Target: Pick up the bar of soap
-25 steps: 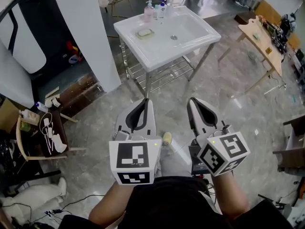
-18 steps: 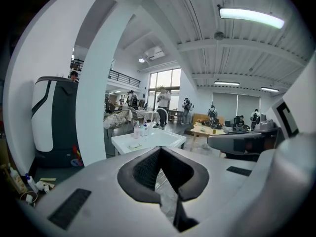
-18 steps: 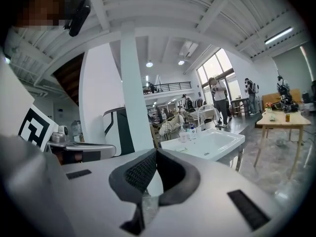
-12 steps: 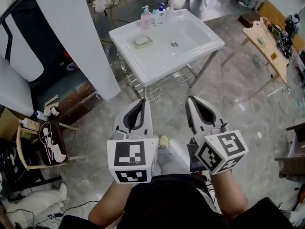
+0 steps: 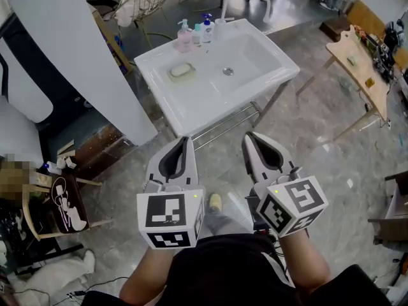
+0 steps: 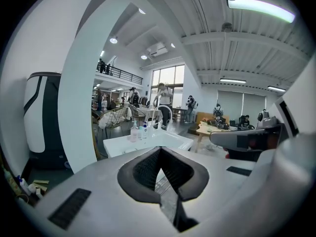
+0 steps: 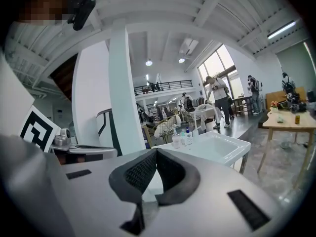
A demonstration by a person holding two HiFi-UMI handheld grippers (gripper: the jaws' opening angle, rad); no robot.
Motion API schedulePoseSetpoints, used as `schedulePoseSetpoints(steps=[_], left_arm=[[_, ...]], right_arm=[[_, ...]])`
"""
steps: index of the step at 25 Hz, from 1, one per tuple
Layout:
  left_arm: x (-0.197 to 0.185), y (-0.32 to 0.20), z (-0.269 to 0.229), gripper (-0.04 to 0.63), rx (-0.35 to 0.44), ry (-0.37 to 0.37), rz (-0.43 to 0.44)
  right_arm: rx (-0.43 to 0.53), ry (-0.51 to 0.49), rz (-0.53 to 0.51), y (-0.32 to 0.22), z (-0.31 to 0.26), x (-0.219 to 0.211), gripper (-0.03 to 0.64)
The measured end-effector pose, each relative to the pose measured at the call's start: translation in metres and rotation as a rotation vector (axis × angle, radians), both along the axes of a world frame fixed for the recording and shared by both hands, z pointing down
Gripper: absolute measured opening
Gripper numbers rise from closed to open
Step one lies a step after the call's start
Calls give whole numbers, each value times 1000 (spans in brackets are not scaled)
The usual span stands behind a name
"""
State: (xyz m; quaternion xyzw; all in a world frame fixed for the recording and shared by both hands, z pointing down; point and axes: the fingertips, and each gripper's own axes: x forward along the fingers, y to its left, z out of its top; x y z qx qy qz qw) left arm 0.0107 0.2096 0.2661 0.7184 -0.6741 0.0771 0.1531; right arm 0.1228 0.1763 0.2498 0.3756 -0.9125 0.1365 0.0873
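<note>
Closest to me, the L gripper [image 5: 185,139] and R gripper [image 5: 248,134] sit side by side at waist level. Each has its jaws pressed together w/ nothing between the pads, same as a sec ago. My shoe [image 5: 215,201] shows on the grey floor [image 5: 319,152] between them. Vs the earlier frame, the white sink [image 5: 191,116] has slid lower and nearer in the head view, so I'm closer to it, though the grippers are well short of its front edge w/ only floor between. A metal rack [image 5: 229,120] sits under the basin. The soap bar [image 5: 181,71] lies in its dish on the sink's left ledge, apart from the drain [image 5: 227,71]. Pump bottles [image 5: 184,38] stand at the back rim. A white pillar [image 5: 70,56] stands just left of the sink, and a wooden table [image 5: 360,62] is far right.
</note>
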Motion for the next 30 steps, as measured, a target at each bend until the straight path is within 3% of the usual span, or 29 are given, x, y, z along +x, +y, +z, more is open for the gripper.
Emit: schedulePoseSetpoints(steps=[8,30], left_arm=[[5,-34,6,-5,-37,-18,-25],[4,-90,5,-5,-37,-35,-88]], right_arm=[[-18,-32,-25,-41,1,5,5],[-49,-100,-43,-101,3,17,5]])
